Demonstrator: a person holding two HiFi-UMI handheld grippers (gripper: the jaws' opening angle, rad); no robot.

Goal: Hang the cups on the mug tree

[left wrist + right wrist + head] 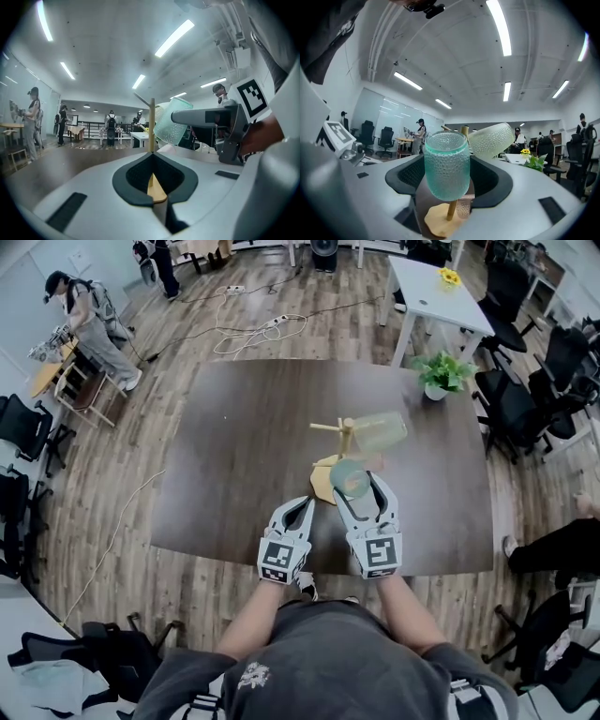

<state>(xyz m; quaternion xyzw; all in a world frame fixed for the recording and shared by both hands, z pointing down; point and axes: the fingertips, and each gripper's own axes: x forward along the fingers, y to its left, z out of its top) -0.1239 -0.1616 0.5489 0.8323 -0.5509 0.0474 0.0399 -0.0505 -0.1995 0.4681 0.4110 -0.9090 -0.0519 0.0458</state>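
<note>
One green cup (446, 161) sits clamped in the wide-spread right tool (359, 482)

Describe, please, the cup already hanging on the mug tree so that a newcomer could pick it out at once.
On the dark brown table, look at the wooden mug tree toward its near side. The pale cup hangs tilted on its right-side peg. It is a faint yellow-green, whereas the dimpled teal cup in the right gripper's jaws is deeper in colour.
</note>
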